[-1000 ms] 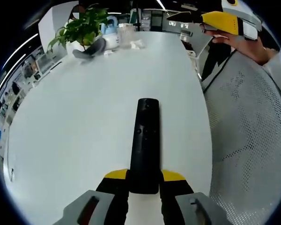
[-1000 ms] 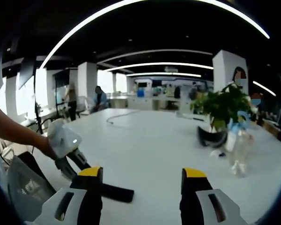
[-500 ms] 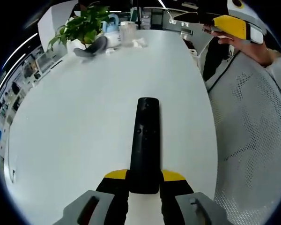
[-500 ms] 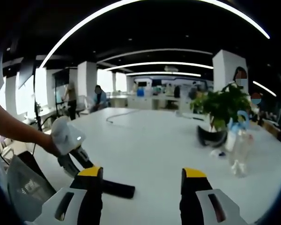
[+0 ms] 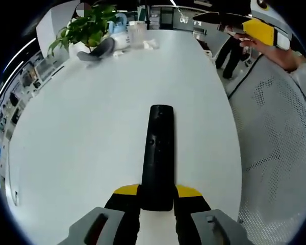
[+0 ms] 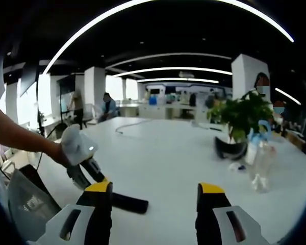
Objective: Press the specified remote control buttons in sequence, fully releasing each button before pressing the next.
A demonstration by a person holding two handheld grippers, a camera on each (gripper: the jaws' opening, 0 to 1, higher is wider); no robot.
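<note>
A long black remote control points away over the white table, its near end clamped between the yellow-tipped jaws of my left gripper. Small buttons show on its upper face. In the right gripper view the same remote lies low at the left, held by the left gripper in a person's hand. My right gripper hovers above the table with its jaws wide apart and nothing between them. It also appears at the top right of the left gripper view as a yellow right gripper held by a hand.
A potted plant, a dark curved object, a clear bottle and small items stand at the table's far end. A white mesh chair flanks the table's right edge. People stand in the office background.
The left gripper view has shifted slightly, the table's far end sliding up and the chair spreading. In the right gripper view the hand with the left gripper has drifted a little right. The grip is unchanged.
</note>
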